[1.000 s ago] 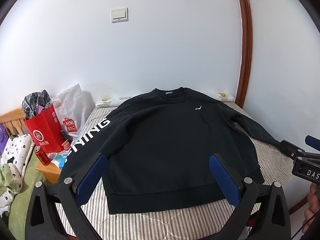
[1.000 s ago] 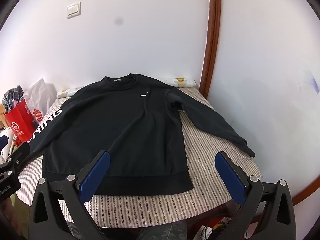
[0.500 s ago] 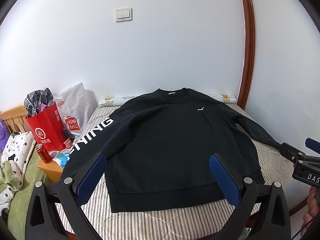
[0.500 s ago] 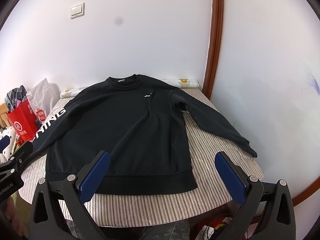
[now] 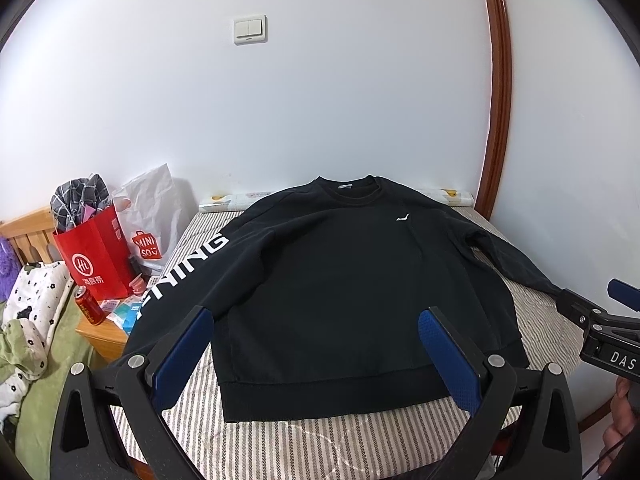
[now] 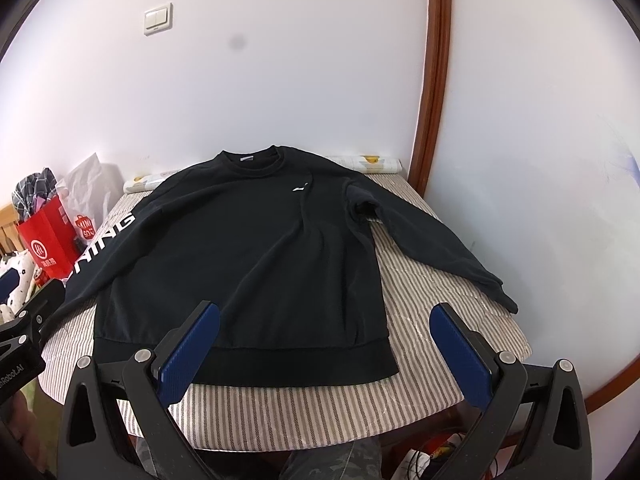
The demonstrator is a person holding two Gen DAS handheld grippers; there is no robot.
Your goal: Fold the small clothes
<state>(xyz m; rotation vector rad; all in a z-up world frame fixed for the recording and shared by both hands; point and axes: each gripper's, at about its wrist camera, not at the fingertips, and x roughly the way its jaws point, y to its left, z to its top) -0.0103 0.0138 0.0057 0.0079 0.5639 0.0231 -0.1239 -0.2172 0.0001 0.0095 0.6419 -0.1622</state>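
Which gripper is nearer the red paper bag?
Left. The left gripper hovers over the sweatshirt's lettered sleeve, on the side of the red paper bag; the right gripper is opposite.

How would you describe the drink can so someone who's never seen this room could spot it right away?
Start at the striped table with the black sweatshirt, then look off its left side to the low wooden stand. The can stands there before the red paper bag: a small red cylinder with gold print, the only can among bags and packets.
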